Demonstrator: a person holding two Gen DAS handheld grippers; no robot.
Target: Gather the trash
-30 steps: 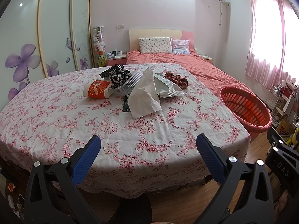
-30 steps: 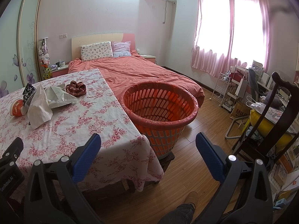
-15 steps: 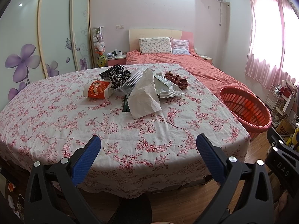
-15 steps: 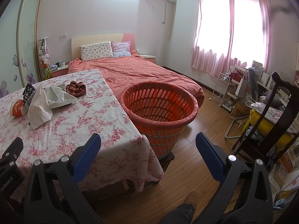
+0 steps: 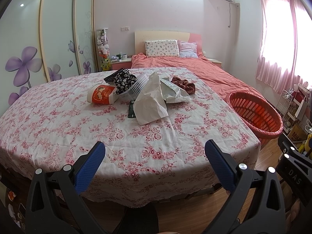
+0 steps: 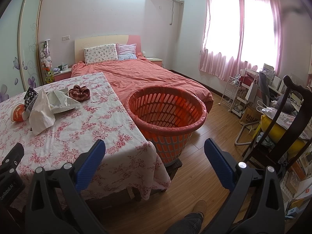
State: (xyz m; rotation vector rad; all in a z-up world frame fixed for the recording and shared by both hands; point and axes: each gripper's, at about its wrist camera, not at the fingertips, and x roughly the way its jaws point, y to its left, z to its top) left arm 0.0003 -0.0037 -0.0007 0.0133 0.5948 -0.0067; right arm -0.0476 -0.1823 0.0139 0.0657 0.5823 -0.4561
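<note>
1. Your left claw (image 5: 155, 157) is spread wide and holds nothing; it hovers over the near edge of the table (image 5: 58, 128).
2. Your right claw (image 6: 155, 157) is likewise wide and empty, poised past the table's corner, above the floor (image 6: 204, 167) and facing the basket (image 6: 165, 124).
3. The trash lies in one cluster at the far middle of the table: a cup (image 5: 101, 97) on its side, a clear tray (image 5: 134, 88), a white bag (image 5: 151, 101), a foil wrapper (image 5: 173, 93) and a dark packet (image 5: 131, 110) half under the bag.
4. A plaid scrunchie (image 5: 184, 84) rests just beyond the wrapper.
5. The basket, lined red, stands on a stool (image 6: 174, 164) just beside the table's right edge, with the bed (image 6: 148, 76) behind.
</note>
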